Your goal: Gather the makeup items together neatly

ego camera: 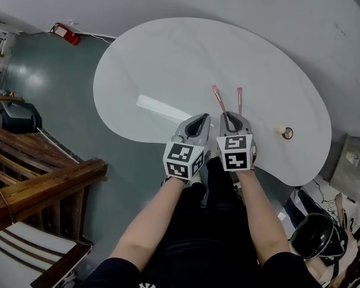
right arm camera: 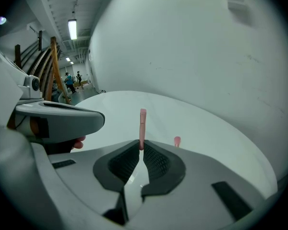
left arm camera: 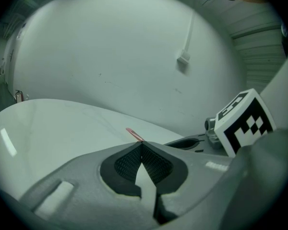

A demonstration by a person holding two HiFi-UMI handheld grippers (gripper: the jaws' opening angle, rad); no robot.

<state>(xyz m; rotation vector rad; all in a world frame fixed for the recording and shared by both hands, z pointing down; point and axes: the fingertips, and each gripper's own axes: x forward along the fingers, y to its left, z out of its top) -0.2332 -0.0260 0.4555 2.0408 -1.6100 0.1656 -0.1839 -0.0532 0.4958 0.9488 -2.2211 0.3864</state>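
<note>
My right gripper is clenched on the near end of one pink makeup stick. The second stick lies just beside it on the table. My left gripper is closed and empty. Caution: with an end-only pinch, the stick may pivot or slip.

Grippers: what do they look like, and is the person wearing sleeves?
Both the left gripper and right gripper have grey moulded shells, black textured pads on the fingers, and a cube with black-and-white square markers. Forearms are bare; no sleeves or cables show.
</note>
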